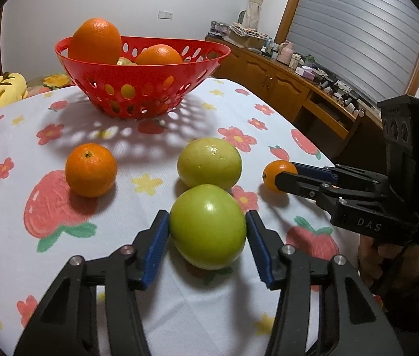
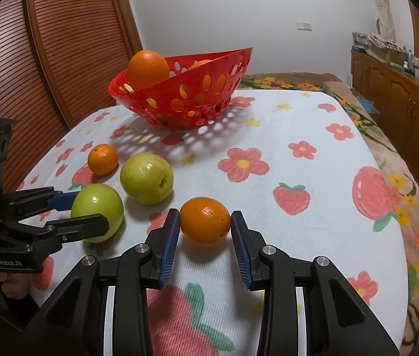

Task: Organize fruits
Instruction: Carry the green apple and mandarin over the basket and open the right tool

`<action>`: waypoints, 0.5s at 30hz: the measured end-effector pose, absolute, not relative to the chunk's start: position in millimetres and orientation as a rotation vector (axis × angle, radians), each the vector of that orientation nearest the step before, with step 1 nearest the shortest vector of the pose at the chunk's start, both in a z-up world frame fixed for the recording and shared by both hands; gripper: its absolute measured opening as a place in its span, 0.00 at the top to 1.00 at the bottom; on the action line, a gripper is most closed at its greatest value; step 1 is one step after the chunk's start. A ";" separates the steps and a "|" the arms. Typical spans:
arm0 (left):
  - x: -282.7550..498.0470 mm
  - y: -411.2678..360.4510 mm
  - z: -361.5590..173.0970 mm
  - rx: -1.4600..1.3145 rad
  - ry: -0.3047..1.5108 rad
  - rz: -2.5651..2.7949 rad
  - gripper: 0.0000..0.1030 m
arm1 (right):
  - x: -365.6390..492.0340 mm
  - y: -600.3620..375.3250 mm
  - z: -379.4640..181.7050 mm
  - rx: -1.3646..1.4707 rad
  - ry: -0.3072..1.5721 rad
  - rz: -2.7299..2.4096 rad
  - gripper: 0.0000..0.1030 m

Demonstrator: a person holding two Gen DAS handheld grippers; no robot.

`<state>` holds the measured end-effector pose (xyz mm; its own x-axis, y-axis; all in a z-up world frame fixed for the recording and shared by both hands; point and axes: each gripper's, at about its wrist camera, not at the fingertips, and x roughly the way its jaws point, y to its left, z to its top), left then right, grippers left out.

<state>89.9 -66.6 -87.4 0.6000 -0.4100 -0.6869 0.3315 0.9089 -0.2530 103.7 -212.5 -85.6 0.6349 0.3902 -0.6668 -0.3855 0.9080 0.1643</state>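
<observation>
Closing squarely on the widest part matters here. Left wrist view: my left tool (image 1: 208, 231) brackets the green apple (image 1: 208, 227) on the bench (image 1: 17, 148), pads touching or nearly so. Right wrist view: my right tool (image 2: 205, 231) stands spread around the small orange (image 2: 205, 221), a slight gap on the right side; red basket (image 2: 209, 101) well beyond.

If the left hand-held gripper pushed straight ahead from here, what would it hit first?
The left hand-held gripper already straddles the round green apple, so that comes first. Directly behind sits the yellow-green apple; the gap between the two is hard to judge.
</observation>
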 end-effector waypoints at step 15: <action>91.0 -47.0 -78.1 -0.081 0.785 -0.336 0.50 | 102.9 -207.7 -87.6 -0.005 0.771 0.464 0.66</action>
